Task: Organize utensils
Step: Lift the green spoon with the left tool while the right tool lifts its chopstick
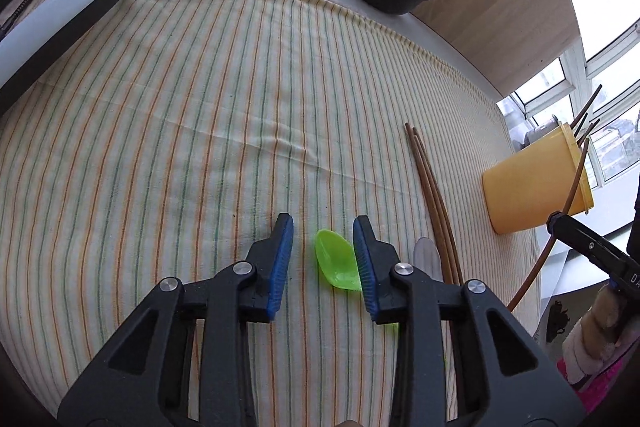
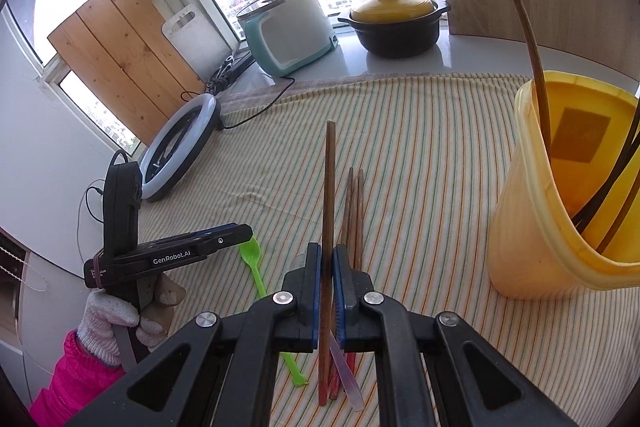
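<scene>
Left wrist: left gripper (image 1: 323, 247) fingers parted around the spoon (image 1: 336, 263), not pinching; bare cloth (image 1: 200, 107) beyond; right gripper (image 2: 327, 259) clamps a chopstick (image 2: 330, 187) left of the cup (image 2: 560, 187)

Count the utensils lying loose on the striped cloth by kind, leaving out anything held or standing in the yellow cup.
Chopsticks: 3
Spoons: 2, one green spoon and one clear spoon
Total: 5
</scene>
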Demonstrator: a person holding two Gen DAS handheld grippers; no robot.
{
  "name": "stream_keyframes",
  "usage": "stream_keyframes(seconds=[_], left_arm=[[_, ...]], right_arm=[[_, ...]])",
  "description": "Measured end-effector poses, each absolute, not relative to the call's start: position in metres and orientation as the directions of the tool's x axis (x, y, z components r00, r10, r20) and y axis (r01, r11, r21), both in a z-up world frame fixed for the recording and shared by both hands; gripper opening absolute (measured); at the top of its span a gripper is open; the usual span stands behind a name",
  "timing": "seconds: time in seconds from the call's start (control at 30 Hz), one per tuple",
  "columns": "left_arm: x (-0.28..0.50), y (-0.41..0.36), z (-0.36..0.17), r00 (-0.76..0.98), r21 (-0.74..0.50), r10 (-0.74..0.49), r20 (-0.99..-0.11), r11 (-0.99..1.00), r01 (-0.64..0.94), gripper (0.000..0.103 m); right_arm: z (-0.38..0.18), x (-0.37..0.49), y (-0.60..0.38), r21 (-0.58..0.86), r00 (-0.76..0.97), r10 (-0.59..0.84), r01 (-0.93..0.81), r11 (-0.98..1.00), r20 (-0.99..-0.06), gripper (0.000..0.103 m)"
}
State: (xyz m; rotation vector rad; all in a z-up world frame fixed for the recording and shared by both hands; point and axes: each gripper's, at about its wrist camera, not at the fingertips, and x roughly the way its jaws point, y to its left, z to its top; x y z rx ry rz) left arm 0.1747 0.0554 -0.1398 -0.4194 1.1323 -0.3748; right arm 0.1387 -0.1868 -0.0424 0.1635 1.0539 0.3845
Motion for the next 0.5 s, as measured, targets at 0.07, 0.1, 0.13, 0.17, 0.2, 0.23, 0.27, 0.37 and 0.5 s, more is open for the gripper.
stream_keyframes(seconds=[0.07, 0.1, 0.13, 0.17, 0.2, 0.23, 0.27, 0.37, 0.5], left_arm=[[0.173, 0.052, -0.141, 0.377, -0.495, -0.488, -0.787, 0.865, 0.084, 0.021], [0.172, 0.050, -0.140, 0.382, -0.489, -0.484, -0.787, 0.868, 0.091, 0.021], [0.171, 0.049, -0.140, 0.387, -0.481, -0.477, -0.789, 0.872, 0.096, 0.016], [0.170, 0.048, -0.140, 0.386, -0.475, -0.473, -0.792, 0.875, 0.097, 0.011], [0.170, 0.047, -0.141, 0.385, -0.471, -0.470, -0.795, 0.877, 0.098, 0.004], [0.169, 0.046, -0.141, 0.390, -0.463, -0.463, -0.796, 0.881, 0.102, 0.002], [0.169, 0.044, -0.140, 0.397, -0.449, -0.453, -0.798, 0.887, 0.109, 0.002], [0.167, 0.043, -0.136, 0.417, -0.441, -0.444, -0.793, 0.891, 0.110, 0.001], [0.163, 0.047, -0.118, 0.461, -0.438, -0.441, -0.770, 0.891, 0.121, 0.000]], right_arm=[[-0.043, 0.139, -0.187, 0.314, 0.436, 0.384, -0.227, 0.922, -0.814, 0.004], [-0.043, 0.139, -0.188, 0.313, 0.436, 0.383, -0.225, 0.923, -0.815, 0.004], [-0.044, 0.140, -0.188, 0.313, 0.436, 0.382, -0.223, 0.923, -0.815, 0.004], [-0.044, 0.140, -0.188, 0.314, 0.435, 0.381, -0.222, 0.923, -0.815, 0.004], [-0.045, 0.140, -0.188, 0.313, 0.435, 0.380, -0.220, 0.924, -0.816, 0.004], [-0.045, 0.140, -0.188, 0.313, 0.436, 0.379, -0.218, 0.924, -0.816, 0.004], [-0.045, 0.140, -0.188, 0.314, 0.436, 0.380, -0.217, 0.924, -0.816, 0.004], [-0.044, 0.139, -0.190, 0.315, 0.440, 0.379, -0.213, 0.925, -0.814, 0.004], [-0.039, 0.136, -0.194, 0.320, 0.454, 0.381, -0.209, 0.924, -0.805, 0.004]])
